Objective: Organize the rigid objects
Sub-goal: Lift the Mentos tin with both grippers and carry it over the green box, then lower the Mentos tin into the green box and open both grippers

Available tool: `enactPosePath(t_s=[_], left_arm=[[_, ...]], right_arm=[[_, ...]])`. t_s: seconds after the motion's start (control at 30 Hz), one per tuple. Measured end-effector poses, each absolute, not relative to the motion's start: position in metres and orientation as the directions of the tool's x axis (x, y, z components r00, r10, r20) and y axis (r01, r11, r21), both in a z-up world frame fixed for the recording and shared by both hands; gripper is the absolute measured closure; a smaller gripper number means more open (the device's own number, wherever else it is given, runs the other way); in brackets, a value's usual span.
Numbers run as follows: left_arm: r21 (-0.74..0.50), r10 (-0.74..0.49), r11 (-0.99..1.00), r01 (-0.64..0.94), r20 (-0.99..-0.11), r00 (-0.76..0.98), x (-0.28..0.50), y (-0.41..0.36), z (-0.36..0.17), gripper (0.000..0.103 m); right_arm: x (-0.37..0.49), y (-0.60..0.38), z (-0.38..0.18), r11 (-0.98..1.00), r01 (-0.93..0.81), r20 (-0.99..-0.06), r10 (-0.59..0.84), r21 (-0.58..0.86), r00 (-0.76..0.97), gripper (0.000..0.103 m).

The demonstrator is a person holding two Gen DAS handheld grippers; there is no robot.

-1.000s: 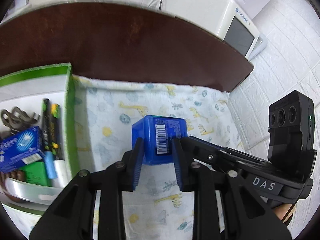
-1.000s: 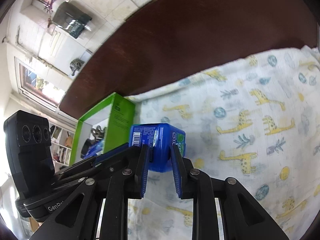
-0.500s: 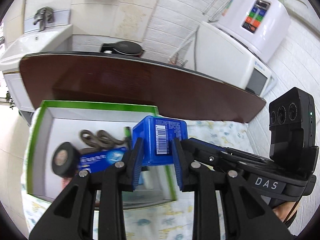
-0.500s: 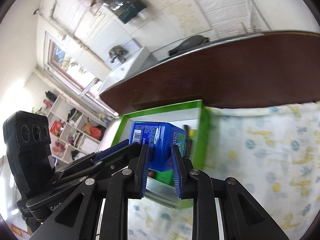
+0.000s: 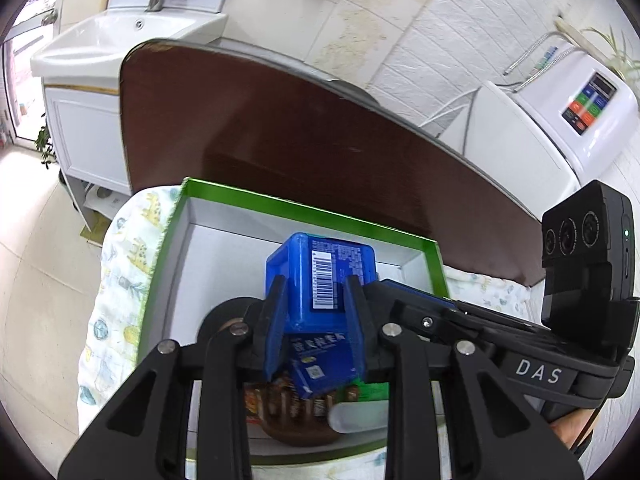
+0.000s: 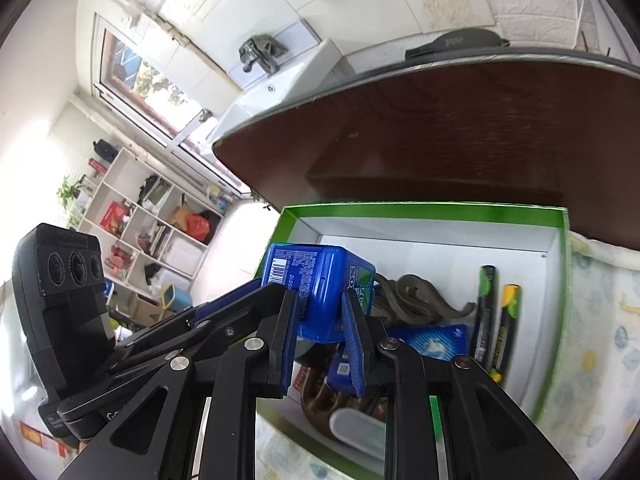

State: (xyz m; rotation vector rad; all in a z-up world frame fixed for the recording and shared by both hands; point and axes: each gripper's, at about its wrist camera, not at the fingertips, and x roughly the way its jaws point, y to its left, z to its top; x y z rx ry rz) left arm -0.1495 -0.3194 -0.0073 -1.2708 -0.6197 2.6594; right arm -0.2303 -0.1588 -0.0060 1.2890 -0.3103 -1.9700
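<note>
A blue plastic container (image 5: 320, 276) with a barcode label hangs above the green-rimmed white box (image 5: 304, 210). My left gripper (image 5: 316, 292) is shut on it, and my right gripper (image 6: 320, 304) is shut on the same container (image 6: 316, 284) from the other side. In the box (image 6: 420, 208) lie two markers (image 6: 484, 312), dark metal clips (image 6: 416, 296), a blue packet (image 6: 432, 340) and a brown object (image 6: 332, 400). A black tape roll (image 5: 216, 320) shows partly behind my left fingers.
The box sits on a giraffe-print cloth (image 5: 120, 280) at the left end of a dark brown table (image 5: 300, 140). A white appliance (image 5: 560, 120) stands at the back right, a washbasin (image 5: 120, 32) beyond the table's left end, and shelves (image 6: 140, 220) further off.
Both grippers have carried the blue container leftward, from over the bare cloth to above the green box. The grip on it is unchanged.
</note>
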Motion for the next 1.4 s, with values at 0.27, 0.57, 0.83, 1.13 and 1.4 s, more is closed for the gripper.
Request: enactPosePath(t_s=[0.27,0.57,0.83,1.13,1.4], left_arm=[[-0.427,0.266,-0.897,0.115,-0.729,-0.630,-0.162,-0.340,-0.019,0.077],[-0.412,0.258,-0.900,0.138,-0.762,-0.594,-0.166,-0.329,-0.027,0.071],[-0.260,0.126,-0.961,0.098,-0.722,-0.680,-0.135,-0.286,0.017,0.045],[-0.078,0.000,-0.995,0.066,-0.650,-0.760,-0.074,-0.210,0.041,0.026],[-0.047,-0.018,-0.997,0.068,-0.677,-0.736,-0.035,-0.175,0.027,0.026]], right_arm=[[-0.243,-0.196,-0.021,-0.692,0.465,-0.707,-0.684,0.552,-0.180,0.078],[-0.239,-0.187,-0.014,-0.709,0.469,-0.714,-0.668,0.526,-0.210,0.078],[-0.210,-0.148,0.008,-0.759,0.491,-0.732,-0.609,0.426,-0.305,0.078],[-0.146,-0.063,0.034,-0.857,0.451,-0.702,-0.480,0.249,-0.526,0.043],[-0.098,-0.006,0.029,-0.894,0.382,-0.708,-0.427,0.236,-0.563,0.042]])
